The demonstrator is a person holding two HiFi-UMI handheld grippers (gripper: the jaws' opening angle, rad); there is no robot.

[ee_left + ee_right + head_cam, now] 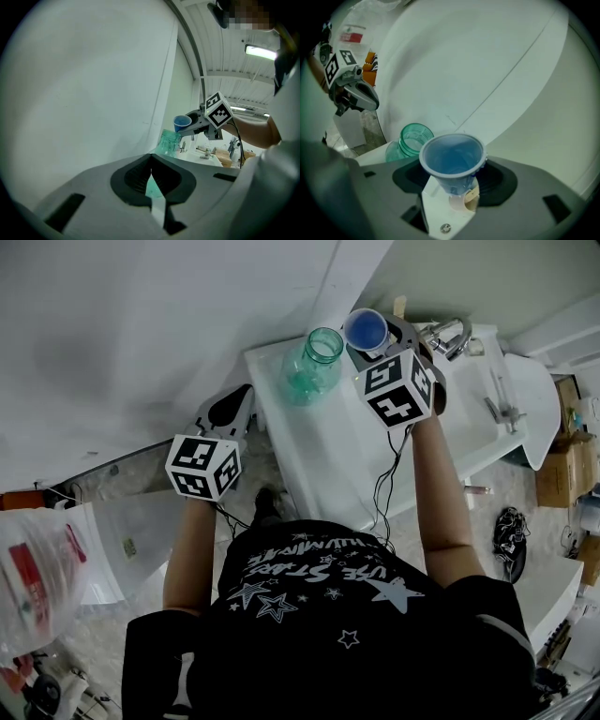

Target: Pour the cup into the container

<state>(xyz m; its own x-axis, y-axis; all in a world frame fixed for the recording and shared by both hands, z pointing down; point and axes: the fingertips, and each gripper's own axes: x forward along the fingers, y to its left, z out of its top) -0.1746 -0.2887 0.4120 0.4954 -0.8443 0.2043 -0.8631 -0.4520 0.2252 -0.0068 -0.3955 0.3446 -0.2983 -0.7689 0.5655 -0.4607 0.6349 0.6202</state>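
My right gripper (372, 341) is shut on a blue paper cup (366, 331), which it holds upright just right of a green glass jar (314, 364) and slightly above its mouth. The jar stands open at the far left corner of the white table (323, 451). In the right gripper view the cup (452, 157) sits between the jaws with the jar (411, 139) behind it to the left. My left gripper (228, 412) hovers off the table's left edge, jaws closed with nothing in them. The left gripper view shows the jar (168, 143) and the cup (182, 123) far ahead.
A white wall runs close behind the jar. A metal faucet (448, 335) and a white basin sit at the table's right end. A cardboard box (561, 465) and dark shoes (511, 532) lie on the floor to the right, a plastic bag (37, 568) to the left.
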